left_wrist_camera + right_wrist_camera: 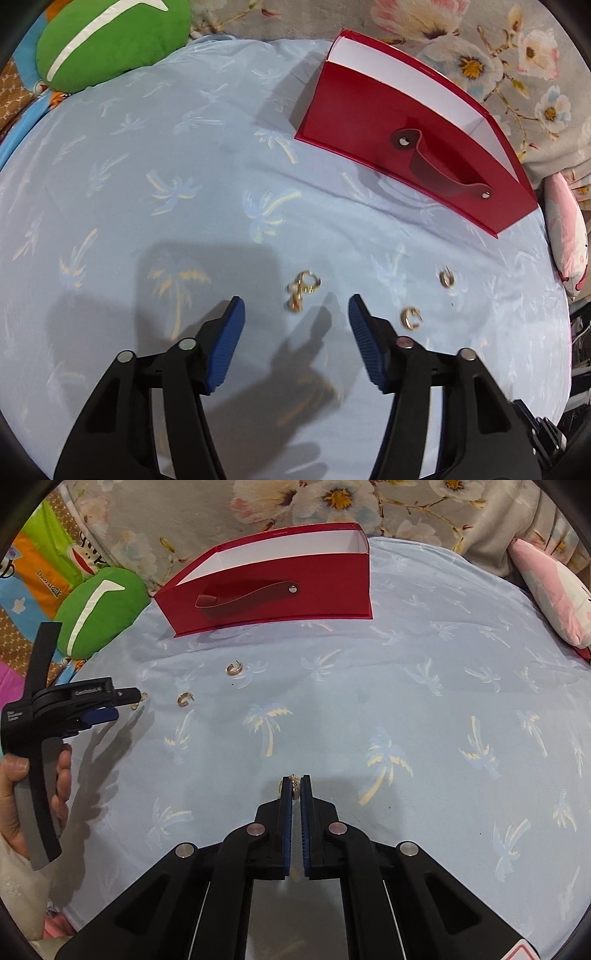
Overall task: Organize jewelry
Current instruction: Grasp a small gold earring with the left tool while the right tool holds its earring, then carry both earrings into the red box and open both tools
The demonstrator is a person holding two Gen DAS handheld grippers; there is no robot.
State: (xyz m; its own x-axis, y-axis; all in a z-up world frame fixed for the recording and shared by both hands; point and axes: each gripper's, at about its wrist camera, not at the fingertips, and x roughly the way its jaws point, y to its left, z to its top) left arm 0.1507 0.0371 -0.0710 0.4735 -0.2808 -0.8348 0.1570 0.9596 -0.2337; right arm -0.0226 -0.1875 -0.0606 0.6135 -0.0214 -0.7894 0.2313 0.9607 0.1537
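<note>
On a palm-print bed sheet (147, 155), the left gripper (297, 314) hangs spread over a gold earring cluster (301, 290); the right gripper (295, 786) pinches what looks like another small gold piece (294, 784). Light, stiff, slippery: best grasped across the hoop. A red box (273, 587) waits beyond.

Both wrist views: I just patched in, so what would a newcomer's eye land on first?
The open red box stands at the far side of the pale blue palm-print sheet. Gold earrings lie loose on the sheet in front of the open left gripper. The right gripper is shut on a small gold piece.
</note>
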